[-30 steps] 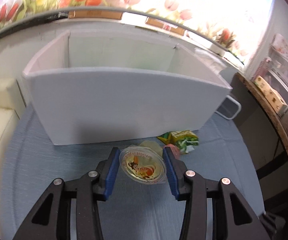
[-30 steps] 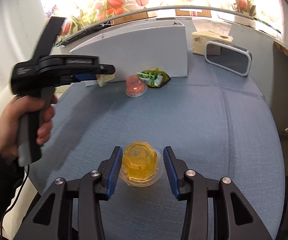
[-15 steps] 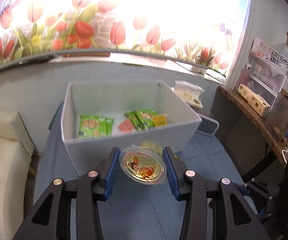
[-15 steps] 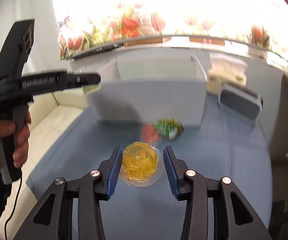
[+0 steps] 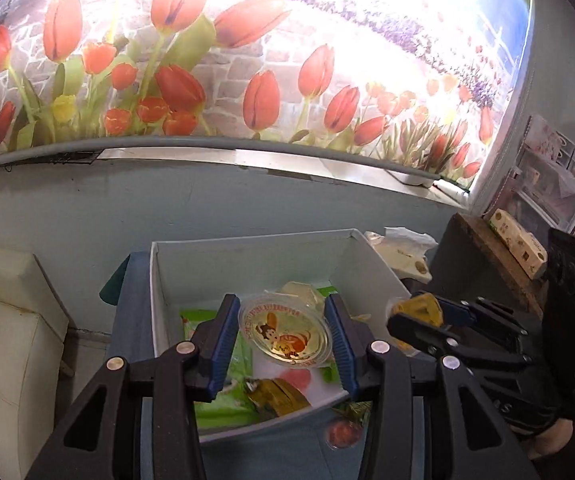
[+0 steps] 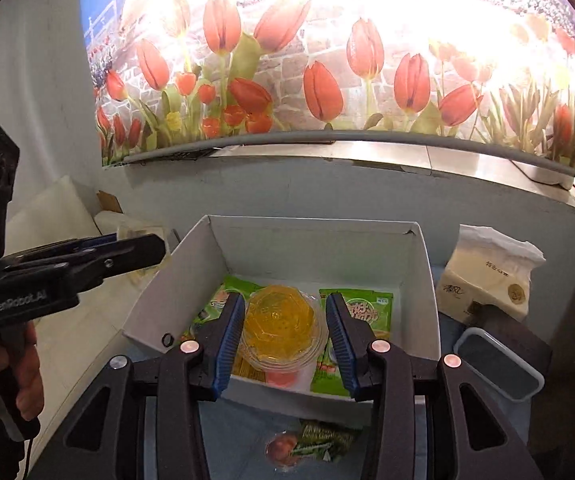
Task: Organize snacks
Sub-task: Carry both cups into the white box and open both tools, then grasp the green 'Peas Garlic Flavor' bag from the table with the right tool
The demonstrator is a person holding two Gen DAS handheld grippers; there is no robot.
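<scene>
My left gripper (image 5: 283, 336) is shut on a jelly cup with a cartoon lid (image 5: 285, 336), held above the white box (image 5: 247, 246). My right gripper (image 6: 285, 332) is shut on an orange jelly cup (image 6: 281, 326), also held above the white box (image 6: 423, 280). The box holds green snack packets (image 6: 367, 312), a yellow packet (image 5: 277, 398) and a red cup. A red jelly cup (image 6: 281, 448) and a green packet (image 6: 323, 438) lie on the blue cloth in front of the box. The right gripper also shows in the left wrist view (image 5: 419, 320).
A tissue pack (image 6: 487, 272) stands right of the box, with a grey-rimmed tray (image 6: 499, 364) in front of it. A cream cushion (image 5: 3, 320) lies at the left. A wooden shelf with boxes (image 5: 519, 248) is at the right. The tulip wall runs behind.
Both grippers have risen and moved forward with their cups, from above the blue cloth to over the open box. The box interior now shows from above.
</scene>
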